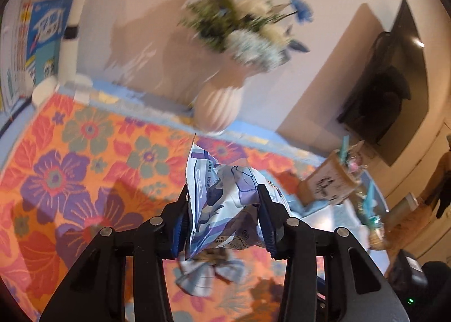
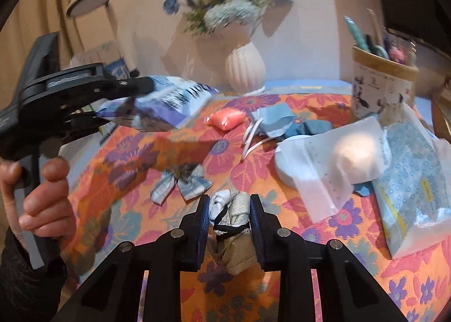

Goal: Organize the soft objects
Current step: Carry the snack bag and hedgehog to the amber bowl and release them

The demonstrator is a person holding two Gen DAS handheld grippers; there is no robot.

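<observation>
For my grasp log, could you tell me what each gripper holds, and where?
The left gripper pinches a crinkly blue-and-white printed plastic packet across its middle. The right gripper clamps a small silvery-white and tan fabric pouch at its upper part.

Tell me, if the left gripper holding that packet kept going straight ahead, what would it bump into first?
Probably the white vase at the table's far edge: the left gripper points toward it, its packet leading. Depth is hard to judge.

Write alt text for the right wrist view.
The right gripper clamps a small beige drawstring pouch over a floral tablecloth, while the left gripper lifts a blue-and-white packet at left.
</observation>
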